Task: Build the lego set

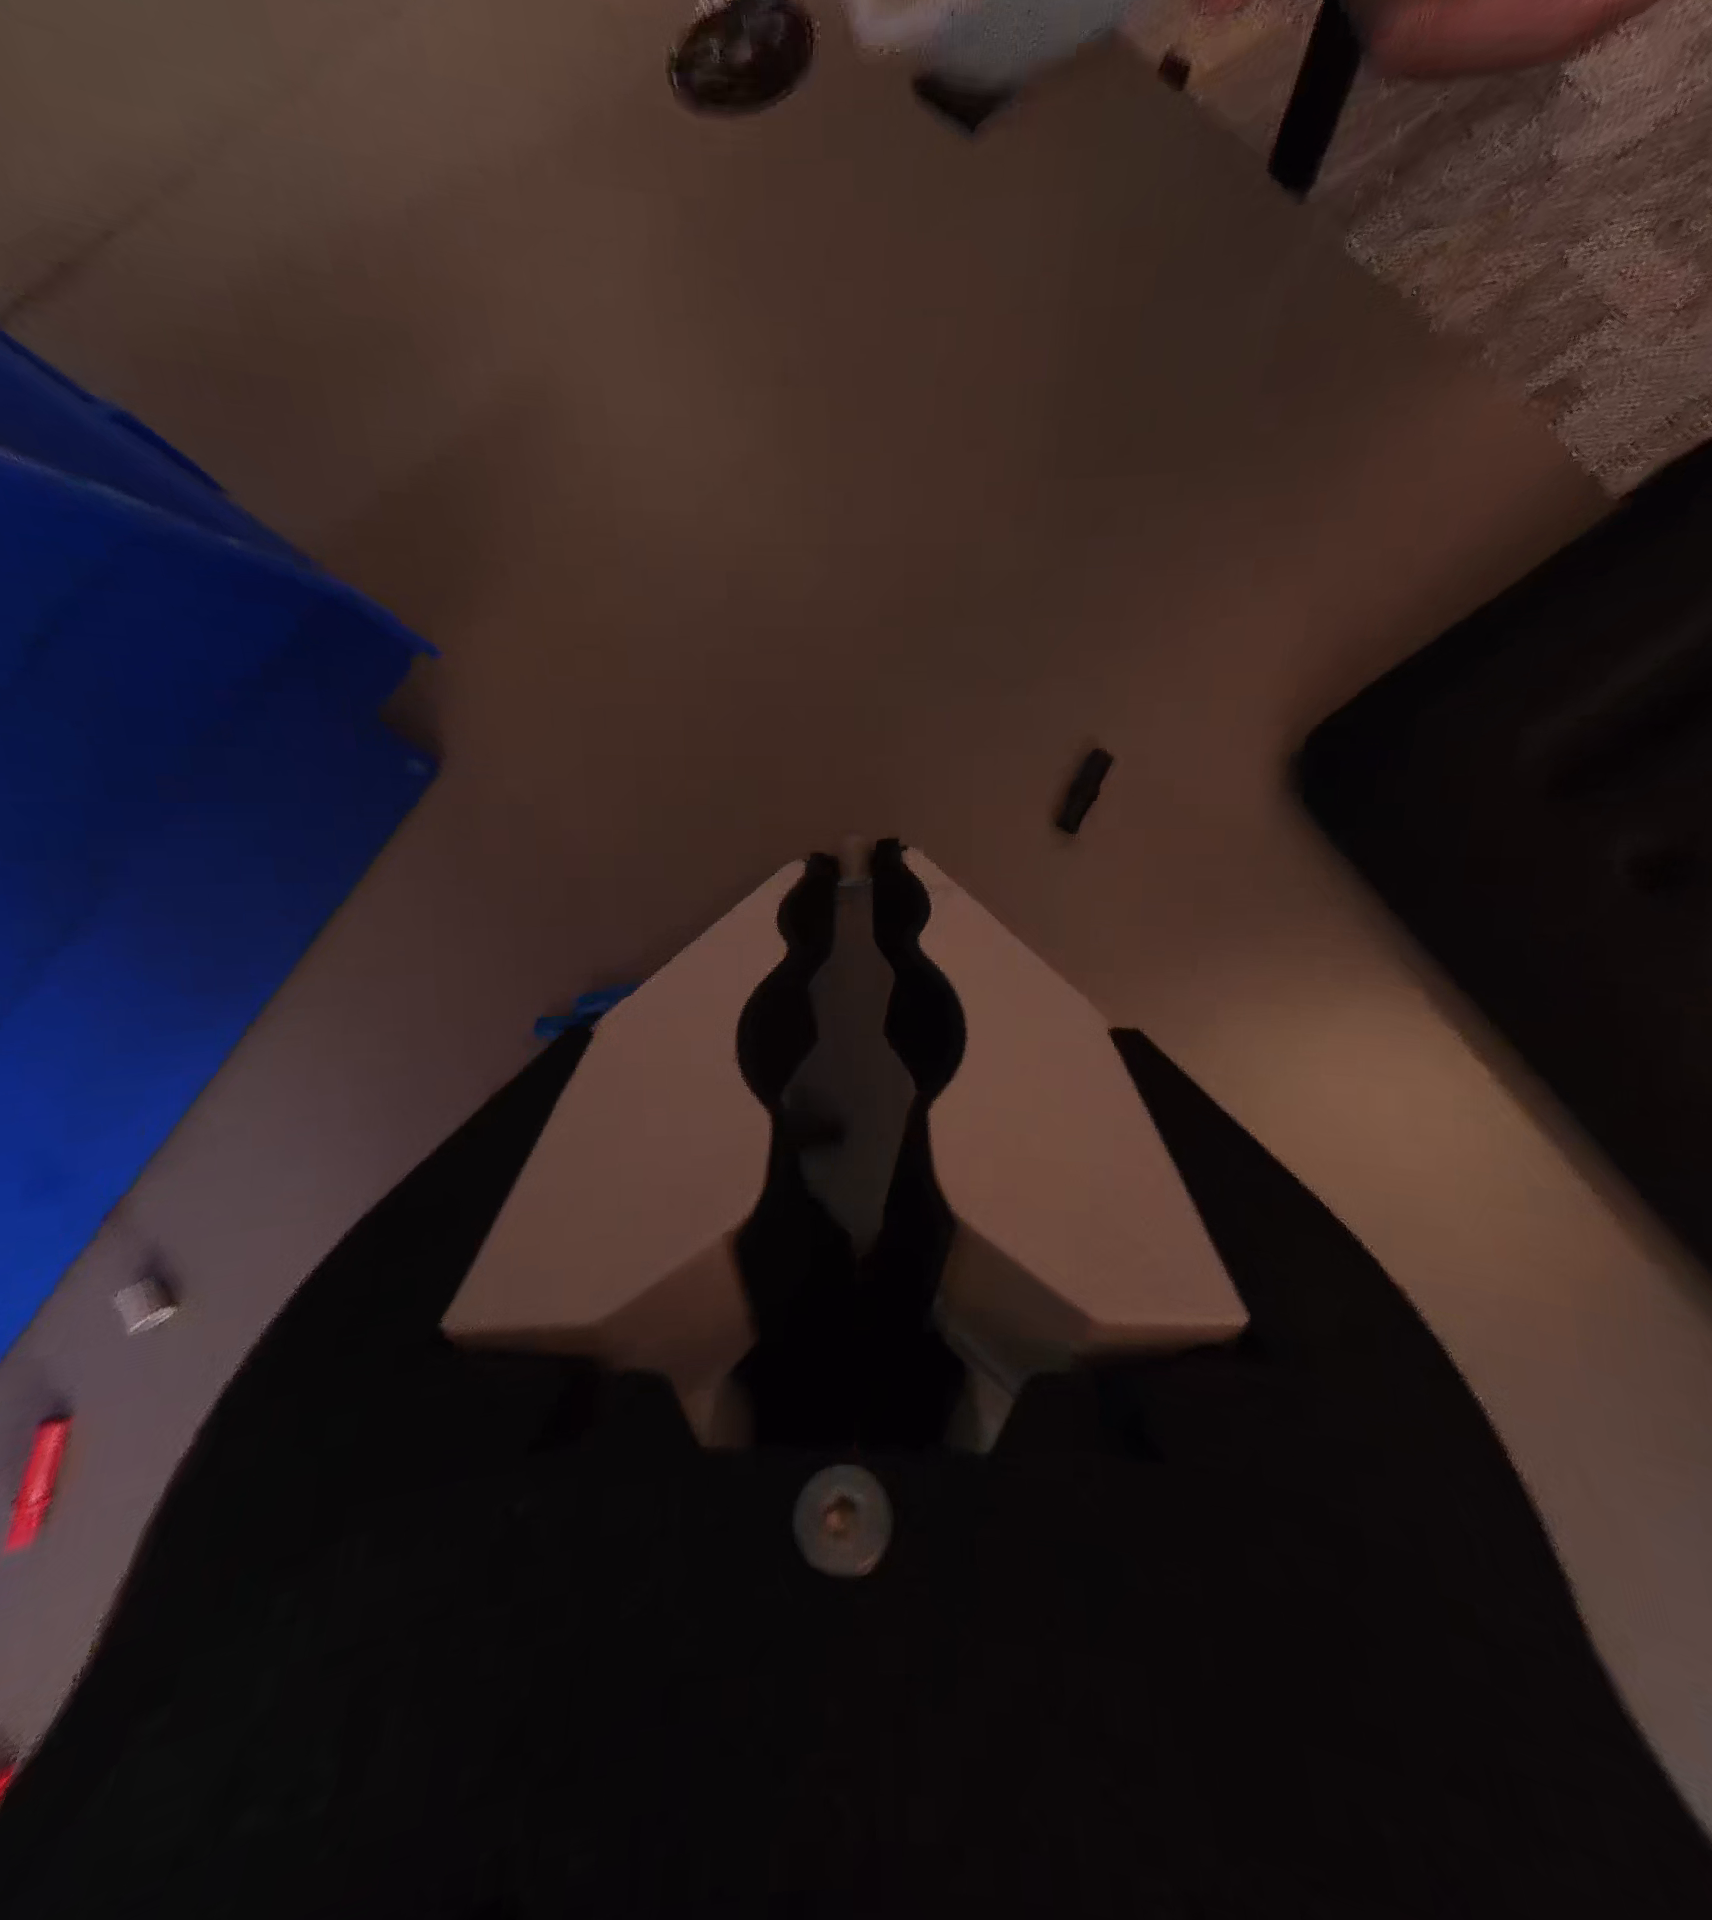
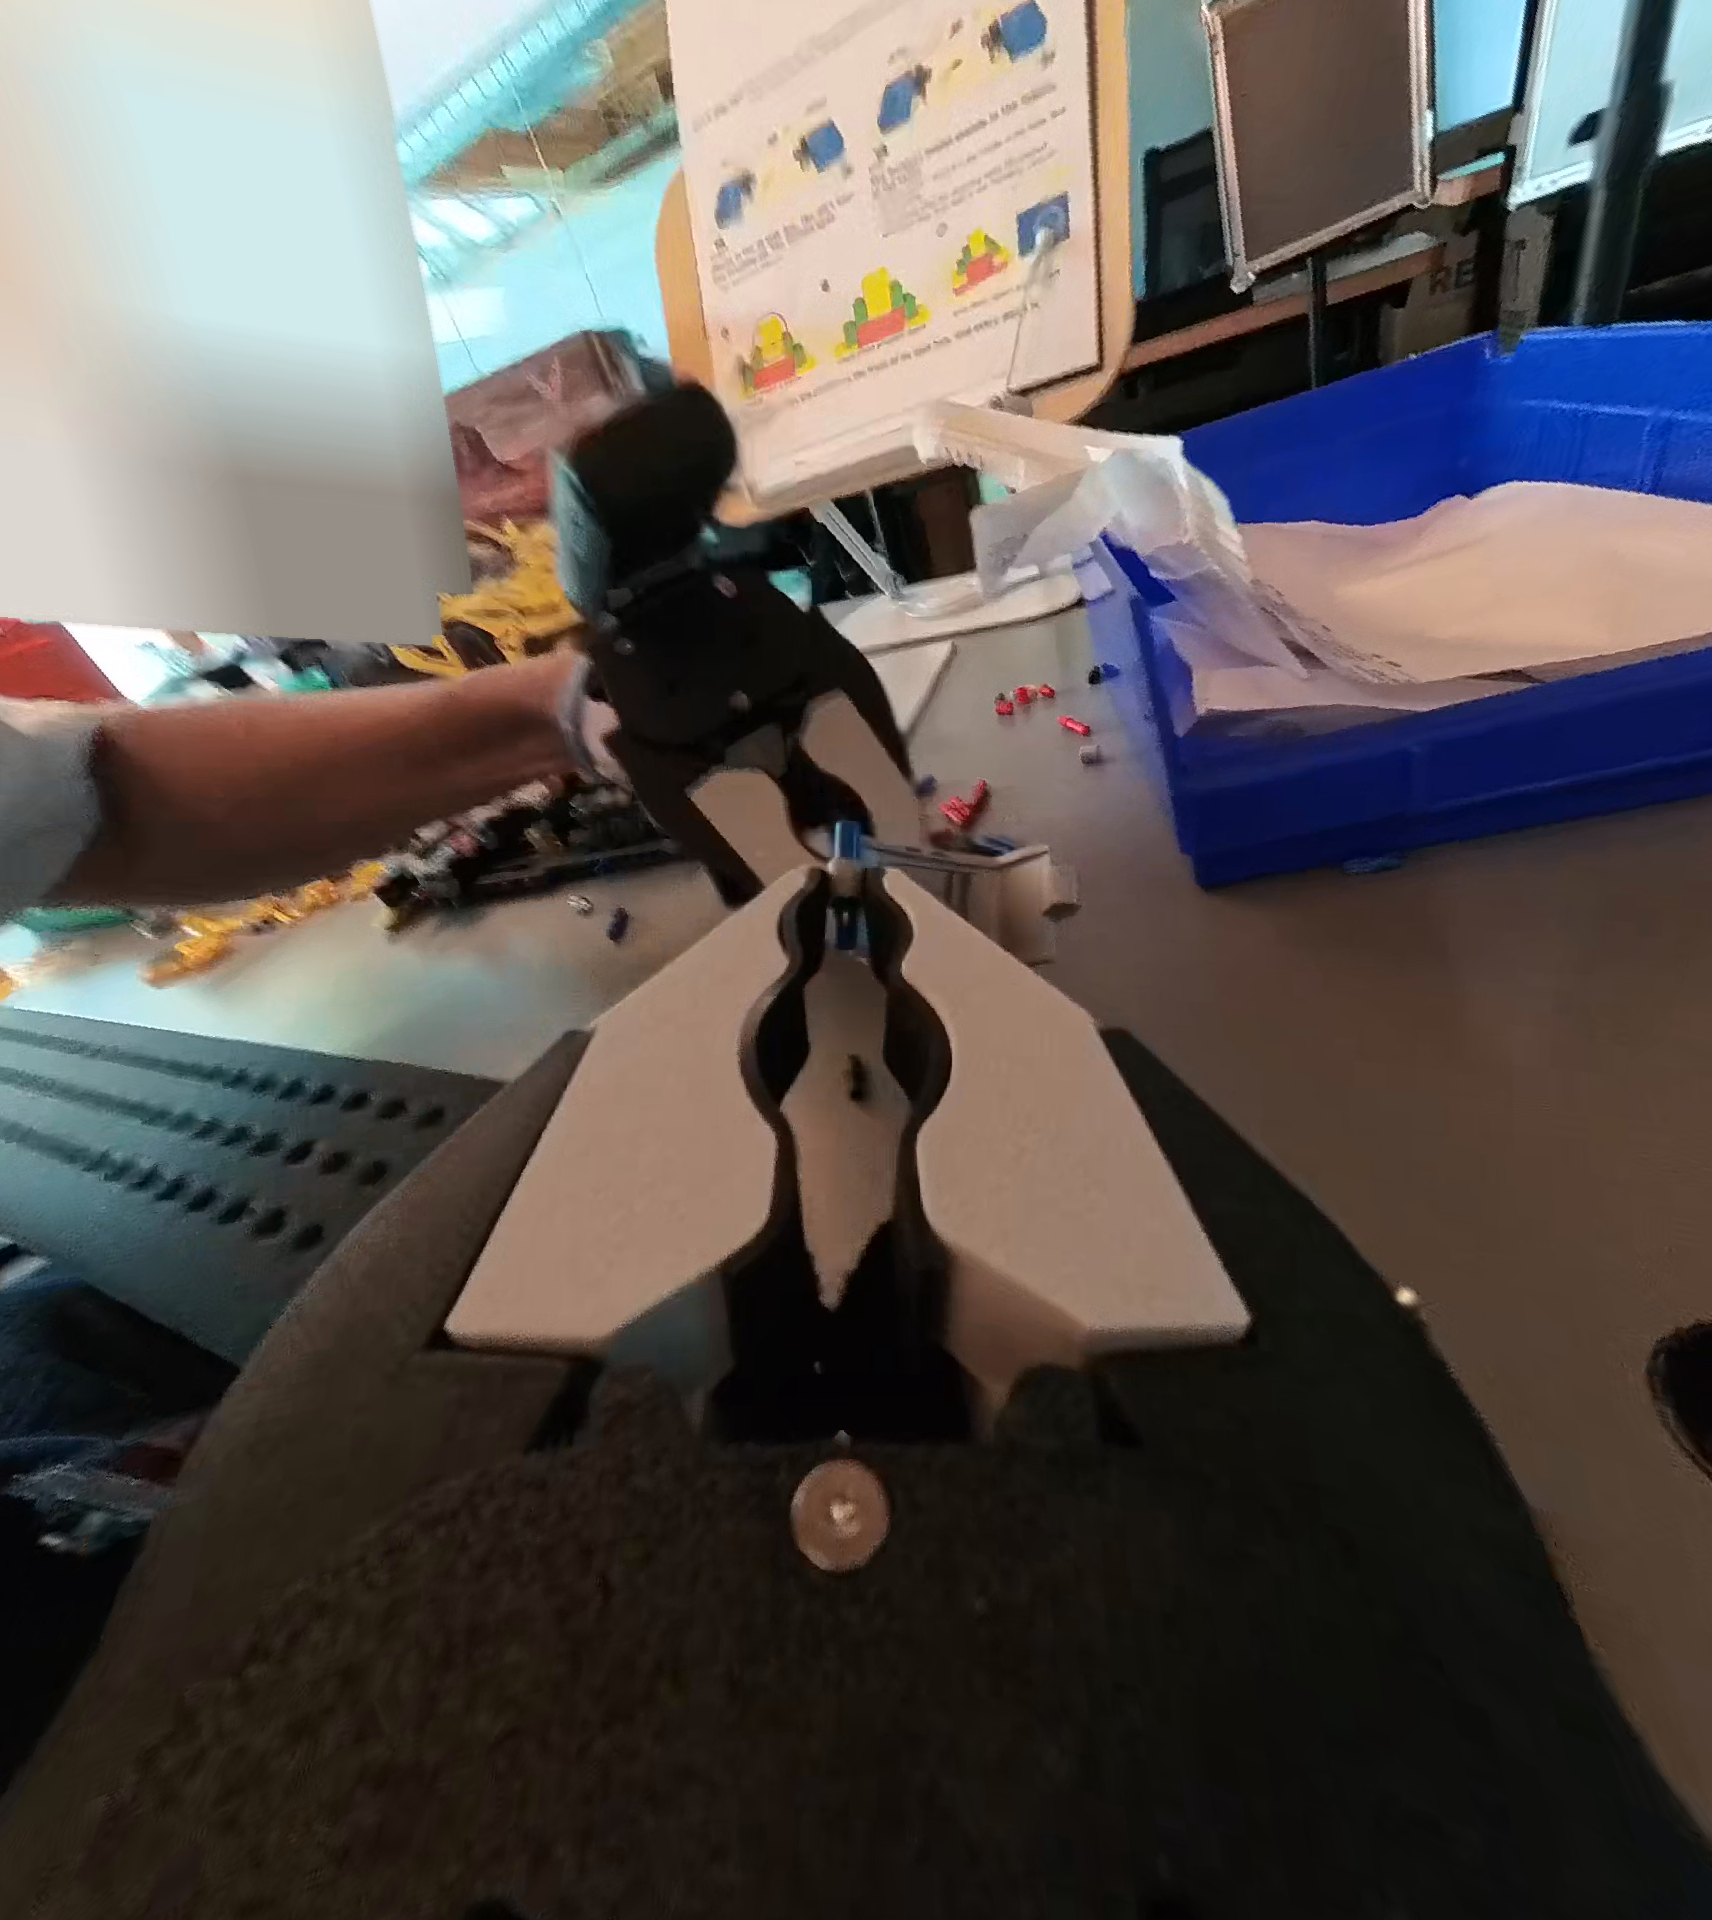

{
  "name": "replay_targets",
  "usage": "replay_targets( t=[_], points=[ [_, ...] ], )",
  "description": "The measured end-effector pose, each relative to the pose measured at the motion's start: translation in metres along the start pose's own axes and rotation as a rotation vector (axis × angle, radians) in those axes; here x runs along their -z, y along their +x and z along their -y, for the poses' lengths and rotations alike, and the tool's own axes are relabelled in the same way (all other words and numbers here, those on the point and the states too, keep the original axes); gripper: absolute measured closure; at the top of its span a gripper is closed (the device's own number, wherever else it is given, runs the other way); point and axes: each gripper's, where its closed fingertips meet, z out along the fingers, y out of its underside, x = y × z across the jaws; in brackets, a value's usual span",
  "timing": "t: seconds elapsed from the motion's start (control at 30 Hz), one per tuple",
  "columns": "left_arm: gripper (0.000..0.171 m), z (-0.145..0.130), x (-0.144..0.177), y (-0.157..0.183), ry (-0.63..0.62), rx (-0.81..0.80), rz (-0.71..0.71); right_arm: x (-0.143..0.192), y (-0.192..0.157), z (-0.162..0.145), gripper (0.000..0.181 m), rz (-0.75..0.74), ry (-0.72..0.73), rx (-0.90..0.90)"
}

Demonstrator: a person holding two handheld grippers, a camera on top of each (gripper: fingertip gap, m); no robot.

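In the left wrist view my left gripper (image 1: 854, 860) points down at the tan table (image 1: 831, 468). Its fingertips are shut on a small light grey pin (image 1: 854, 868) that stands between them. It also shows farther off in the right wrist view (image 2: 826, 816), held by a person's arm (image 2: 312, 790). My right gripper (image 2: 847, 883) is shut on a small blue and grey lego assembly (image 2: 844, 914). A blue beam and a grey part (image 2: 1023, 883) of it stick out to the right, above the table.
A blue bin (image 1: 104, 831) stands at the left; in the right wrist view it (image 2: 1558, 748) holds white paper. A black pin (image 1: 1084, 790), red pins (image 1: 36, 1475) and a grey bush (image 1: 145, 1307) lie loose. An instruction sheet (image 2: 893, 208) stands behind; a black mat (image 1: 1610, 831) lies at the right. Some 12 cm of space lies between my two pairs of fingers.
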Motion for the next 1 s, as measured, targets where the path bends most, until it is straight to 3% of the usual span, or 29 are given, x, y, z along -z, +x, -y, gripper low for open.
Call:
replay_targets(
  t=[0.13,0.2,0.33,0.43,0.6,0.73,0.83,1.0],
  points=[
    [0.167,0.029,0.047,0.018,0.159,-0.096,0.174,-0.015,-0.010,-0.027,0.176,-0.038,-0.186,0.279],
    [0.167,0.036,0.071,0.038,0.188,-0.260,0.351,-0.029,-0.031,-0.038,0.175,0.032,-0.291,0.286],
    [0.167,0.010,0.109,0.070,-0.011,-0.642,0.744,-0.061,-0.074,-0.046,0.175,0.184,-0.407,0.226],
    [0.167,-0.023,0.134,0.091,-0.132,-0.707,0.869,-0.088,-0.106,-0.062,0.175,0.298,-0.523,0.281],
    [0.168,-0.082,0.176,0.126,-0.245,-0.575,0.904,-0.137,-0.180,-0.090,0.175,0.596,-0.644,0.419],
    [0.168,-0.125,0.190,0.154,-0.279,-0.497,0.907,-0.172,-0.215,-0.108,0.175,0.682,-0.732,0.496],
    [0.167,-0.142,0.189,0.166,-0.274,-0.448,0.906,-0.184,-0.231,-0.122,0.175,0.699,-0.816,0.567],
    [0.168,-0.142,0.191,0.169,-0.283,-0.471,0.913,-0.189,-0.234,-0.134,0.175,0.690,-0.904,0.639]
  ],
)
